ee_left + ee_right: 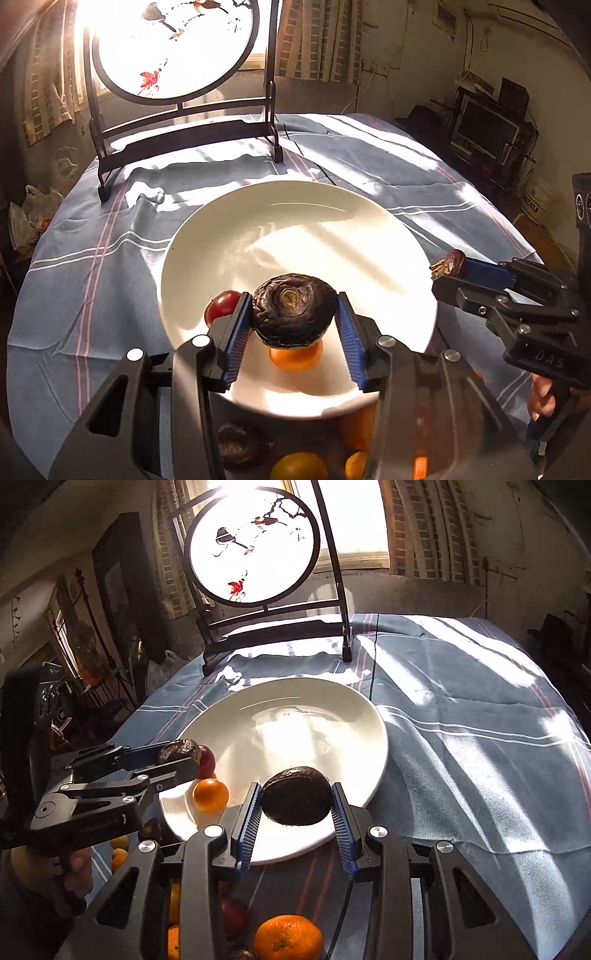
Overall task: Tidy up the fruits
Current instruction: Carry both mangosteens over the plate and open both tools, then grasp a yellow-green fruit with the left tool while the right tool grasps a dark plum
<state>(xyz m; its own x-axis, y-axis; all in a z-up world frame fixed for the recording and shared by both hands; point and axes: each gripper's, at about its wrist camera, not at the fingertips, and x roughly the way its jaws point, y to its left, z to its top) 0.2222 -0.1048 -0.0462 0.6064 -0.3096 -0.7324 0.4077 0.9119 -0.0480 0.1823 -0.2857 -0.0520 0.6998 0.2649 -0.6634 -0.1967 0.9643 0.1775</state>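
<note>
A white plate (332, 229) sits on the blue striped cloth; it also shows in the right wrist view (325, 716). My left gripper (293, 314) is shut on a dark wrinkled passion fruit (293, 308) above the plate's near edge, over an orange (295, 358) and beside a red fruit (221, 308). My right gripper (295, 799) is shut on another dark passion fruit (297, 799) above the plate's near right rim. In the right wrist view the left gripper (181, 753) shows at the left, above the orange (210, 794) and the red fruit (207, 762).
A round painted screen on a dark stand (177, 122) stands at the table's far side. Several loose oranges, such as one (288, 938), and dark fruits lie on the cloth near me, below the grippers. The cloth (480, 738) spreads to the right of the plate.
</note>
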